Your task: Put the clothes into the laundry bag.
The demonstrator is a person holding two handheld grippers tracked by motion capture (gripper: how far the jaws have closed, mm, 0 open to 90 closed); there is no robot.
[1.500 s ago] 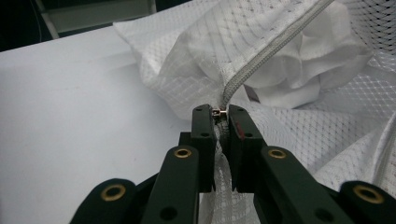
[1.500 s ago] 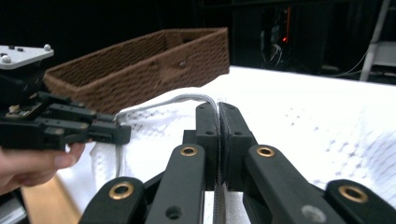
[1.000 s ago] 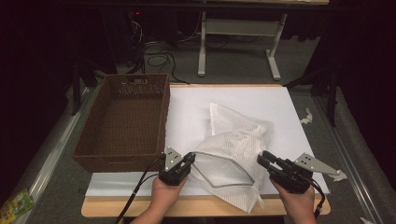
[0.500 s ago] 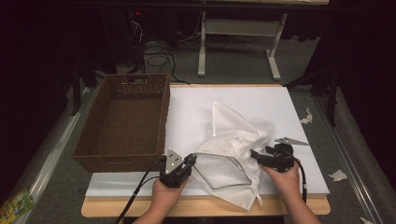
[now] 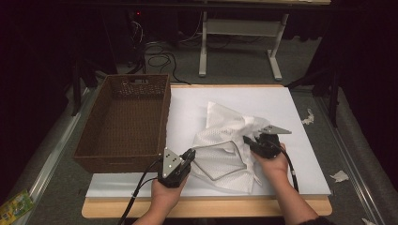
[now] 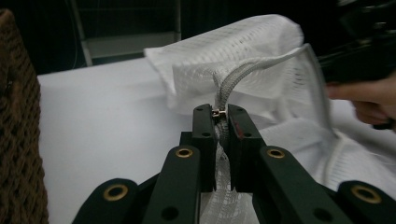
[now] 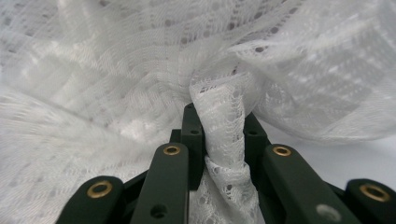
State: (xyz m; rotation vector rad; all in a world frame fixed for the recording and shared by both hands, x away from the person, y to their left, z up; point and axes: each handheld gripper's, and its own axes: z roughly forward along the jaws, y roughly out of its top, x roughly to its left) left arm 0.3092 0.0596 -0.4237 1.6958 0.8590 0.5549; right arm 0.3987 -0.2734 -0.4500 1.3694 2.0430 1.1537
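A white mesh bag (image 5: pixel 224 133) with a grey corded rim (image 5: pixel 220 146) lies crumpled on the white table top (image 5: pixel 281 101). My left gripper (image 5: pixel 191 153) at the bag's near left corner is shut on the rim; in the left gripper view its jaws (image 6: pixel 219 112) pinch the grey cord (image 6: pixel 240 72) and the mesh below it. My right gripper (image 5: pixel 247 140) is at the bag's right side. Its jaws have just been closing, and in the right gripper view they (image 7: pixel 219 114) squeeze a bunched fold of the mesh (image 7: pixel 116 70).
A brown wicker basket (image 5: pixel 162 117), empty, stands on the left of the table. Beyond the table's far edge are a white table frame (image 5: pixel 244 28) and cables on the floor. Paper scraps (image 5: pixel 340 176) lie on the floor at the right.
My right gripper has moved left from the table's near right onto the bag and closed on its mesh. The bag's right side has bunched up. The left gripper has stayed put.
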